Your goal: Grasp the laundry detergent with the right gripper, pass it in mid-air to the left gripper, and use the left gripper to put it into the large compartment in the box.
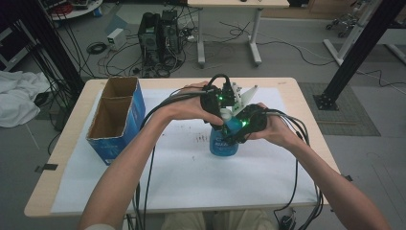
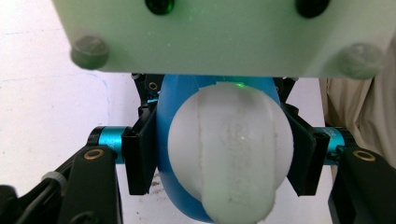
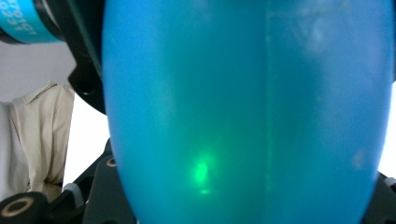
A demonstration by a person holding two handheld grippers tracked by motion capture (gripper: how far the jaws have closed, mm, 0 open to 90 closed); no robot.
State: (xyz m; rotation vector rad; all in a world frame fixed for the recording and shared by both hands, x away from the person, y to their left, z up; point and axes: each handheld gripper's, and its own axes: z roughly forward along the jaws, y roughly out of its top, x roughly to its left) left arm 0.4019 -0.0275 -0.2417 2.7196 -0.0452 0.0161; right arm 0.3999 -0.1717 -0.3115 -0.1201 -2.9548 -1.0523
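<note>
At mid-table, on the white sheet (image 1: 191, 167), stands a blue bottle (image 1: 223, 143) with a white cap (image 2: 231, 154), both grippers crowded round its top. Seen along the left gripper (image 2: 224, 154), its black jaws sit against either side of the bottle just under the cap, closed on it. For the right gripper (image 1: 249, 122) I cannot tell the jaw state: its own view is pressed up against blue plastic, and from above the hand hides the tips (it does sit right against the bottle's upper part). My guess is the cap is being worked. To do it well, one claw should pin the body firmly while the other turns squarely about the bottle's axis, without tilting it. A cardboard box (image 1: 117, 117) stands well apart to the left
</note>
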